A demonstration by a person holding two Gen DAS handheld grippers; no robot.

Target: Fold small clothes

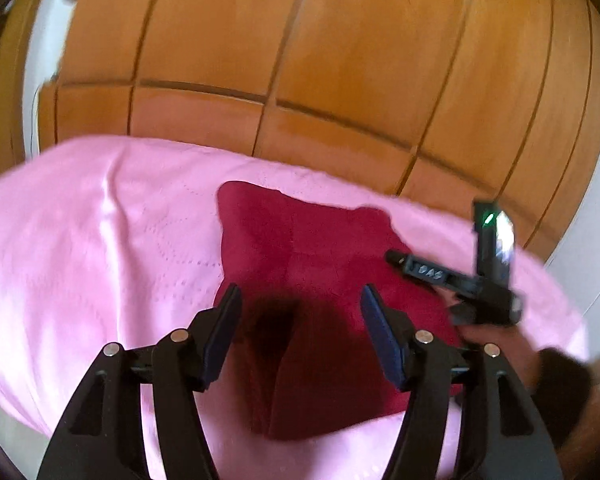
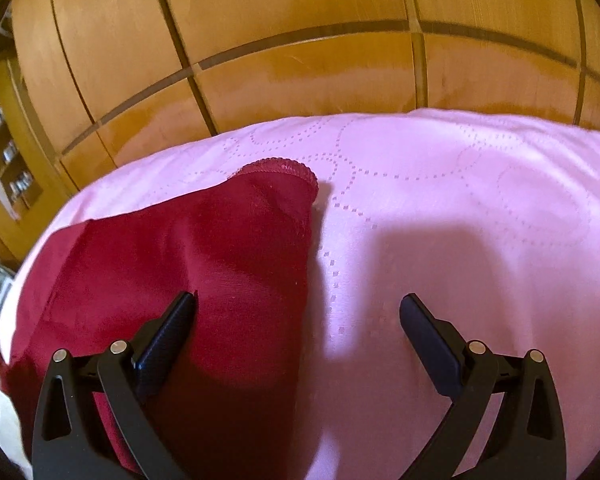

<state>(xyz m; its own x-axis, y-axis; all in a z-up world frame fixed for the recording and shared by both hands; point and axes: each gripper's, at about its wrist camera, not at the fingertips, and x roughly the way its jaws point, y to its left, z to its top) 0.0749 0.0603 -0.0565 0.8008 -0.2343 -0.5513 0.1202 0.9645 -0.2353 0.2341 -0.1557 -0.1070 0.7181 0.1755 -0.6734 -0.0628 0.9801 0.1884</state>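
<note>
A dark red garment (image 1: 324, 264) lies spread on a pink quilted bedspread (image 1: 99, 240). My left gripper (image 1: 300, 296) hovers just above its near part, jaws open with nothing between the pads. A raised crease runs down the cloth below the fingers. In the right wrist view the same garment (image 2: 227, 240) shows a scalloped hem (image 2: 279, 166) at its far end and a straight right edge. My right gripper (image 2: 298, 302) is open wide across that edge, with the left finger (image 2: 175, 320) over the red cloth and the right finger (image 2: 424, 324) over bare bedspread (image 2: 460, 200).
Orange-brown wooden cupboard doors (image 1: 300, 60) stand right behind the bed. A hand (image 1: 496, 336) with a dark cuff holds the other tool's black body (image 1: 480, 292) at the right. A wooden shelf with small items (image 2: 7, 160) sits at the far left.
</note>
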